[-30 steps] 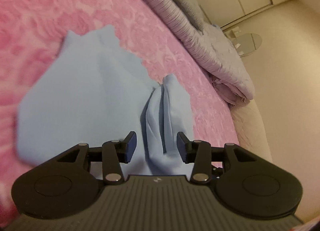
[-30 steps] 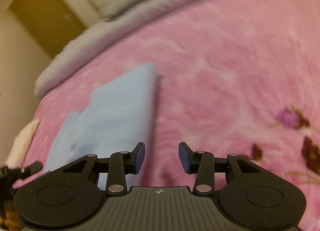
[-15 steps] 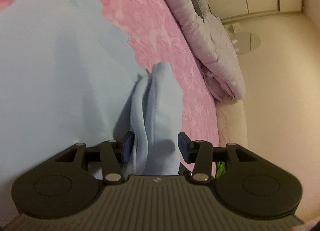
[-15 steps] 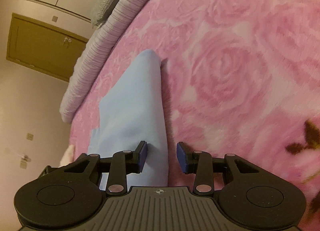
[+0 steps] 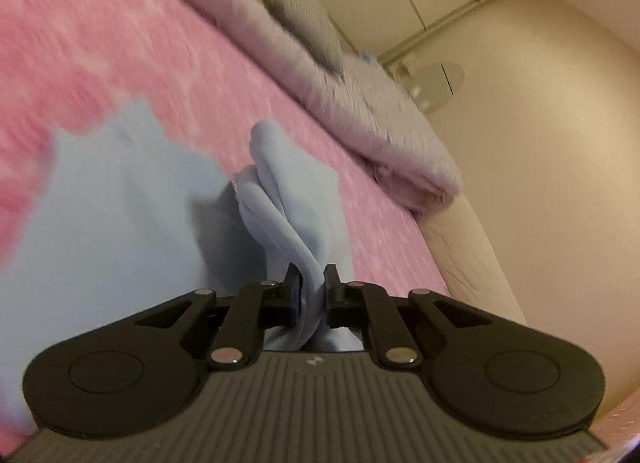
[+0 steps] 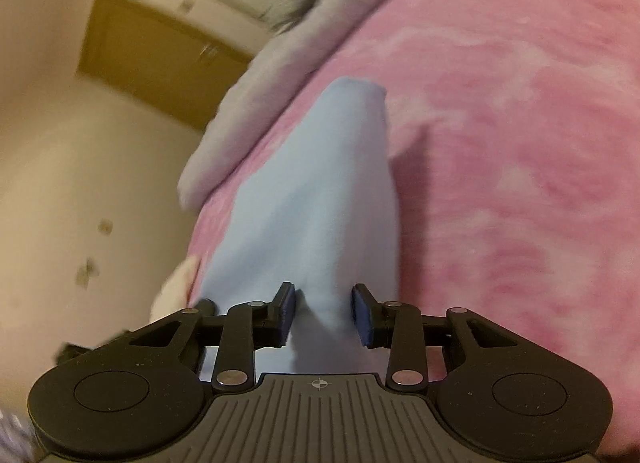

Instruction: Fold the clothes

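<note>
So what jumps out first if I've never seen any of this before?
Probably the light blue garment spread on the pink rose-patterned blanket. The left gripper has just closed on a bunched fold of it, while the right gripper has been narrowing, its pads either side of a raised edge of that cloth without clearly pressing it. Behind, a grey-lilac quilt lies rolled along the bed's far edge.

light blue garment (image 5: 120, 231) on pink bedspread (image 5: 120, 43)

garment (image 5: 120, 231) on bedspread (image 5: 100, 43); rolled quilt (image 5: 360, 111) behind; floor (image 5: 560, 143) right
</note>
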The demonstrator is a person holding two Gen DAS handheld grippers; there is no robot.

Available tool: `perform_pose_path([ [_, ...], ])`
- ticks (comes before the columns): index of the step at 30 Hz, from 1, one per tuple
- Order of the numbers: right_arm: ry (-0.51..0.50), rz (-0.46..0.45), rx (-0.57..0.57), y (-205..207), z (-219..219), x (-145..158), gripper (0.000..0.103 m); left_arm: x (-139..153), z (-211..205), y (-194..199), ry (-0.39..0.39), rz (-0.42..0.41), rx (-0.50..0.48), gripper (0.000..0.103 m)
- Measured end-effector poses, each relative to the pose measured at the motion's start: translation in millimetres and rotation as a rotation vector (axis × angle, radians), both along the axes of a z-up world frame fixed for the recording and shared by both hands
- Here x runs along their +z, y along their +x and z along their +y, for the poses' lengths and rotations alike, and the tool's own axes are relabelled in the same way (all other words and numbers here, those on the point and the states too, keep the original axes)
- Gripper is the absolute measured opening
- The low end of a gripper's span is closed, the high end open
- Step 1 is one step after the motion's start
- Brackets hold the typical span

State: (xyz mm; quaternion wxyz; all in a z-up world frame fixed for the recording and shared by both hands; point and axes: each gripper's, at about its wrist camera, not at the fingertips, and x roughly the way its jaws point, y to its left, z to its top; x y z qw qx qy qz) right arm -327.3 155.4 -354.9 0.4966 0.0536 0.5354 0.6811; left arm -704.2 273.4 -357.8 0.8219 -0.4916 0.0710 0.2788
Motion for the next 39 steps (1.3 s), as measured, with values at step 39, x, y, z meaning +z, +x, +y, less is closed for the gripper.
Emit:
perform_pose_path([
  [39, -0.021, -0.464, 0.059, -104.3, -5.7, -0.4, 0.043, -29.0, -17.4, -101.9, 0.0, 0.117, 0.213, 0.026],
])
